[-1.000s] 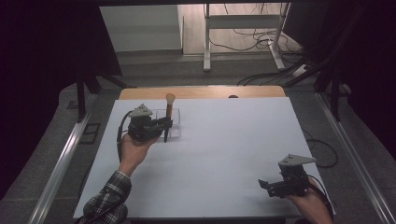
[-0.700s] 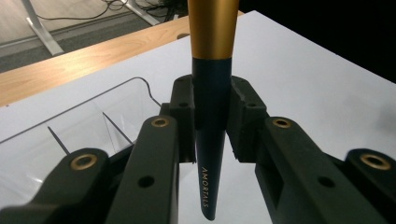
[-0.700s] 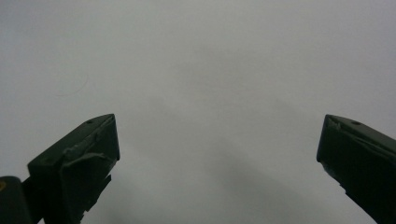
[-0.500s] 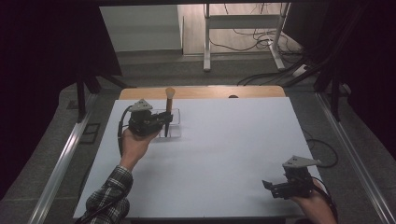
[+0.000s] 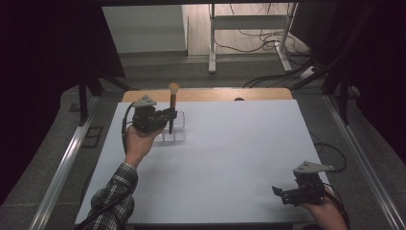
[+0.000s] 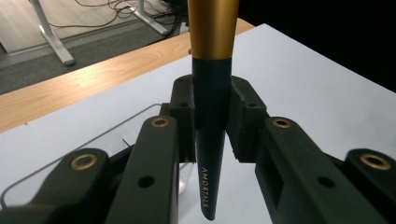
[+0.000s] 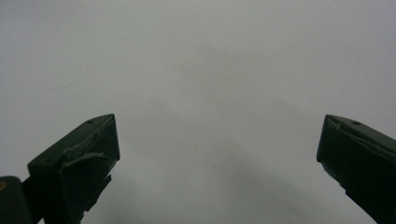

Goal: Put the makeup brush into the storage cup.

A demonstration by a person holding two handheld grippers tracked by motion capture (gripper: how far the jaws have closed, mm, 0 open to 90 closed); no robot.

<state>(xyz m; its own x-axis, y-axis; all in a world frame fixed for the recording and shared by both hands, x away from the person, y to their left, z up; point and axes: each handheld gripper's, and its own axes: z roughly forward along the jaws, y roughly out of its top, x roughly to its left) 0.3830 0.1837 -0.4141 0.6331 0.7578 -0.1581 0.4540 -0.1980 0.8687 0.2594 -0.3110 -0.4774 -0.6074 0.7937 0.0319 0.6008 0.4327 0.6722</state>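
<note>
— Over the far left of the table [image 5: 230, 158], what is the left gripper [image 5: 165, 116] doing?
— It is clamping a brush [image 5: 172, 106] by its dark handle, jaws pressing both sides. The brush is standing upright, bristles on top, tip pointing down.
— Where is it hanging?
— Above a clear organizer [image 5: 174, 128], which is sitting on the white sheet near the wooden edge. Whether the tip is touching it, I cannot tell.
— And the right gripper [image 5: 280, 191]?
— It is resting at the near right corner, well apart, jaws standing wide and holding nothing, facing bare sheet.
</note>
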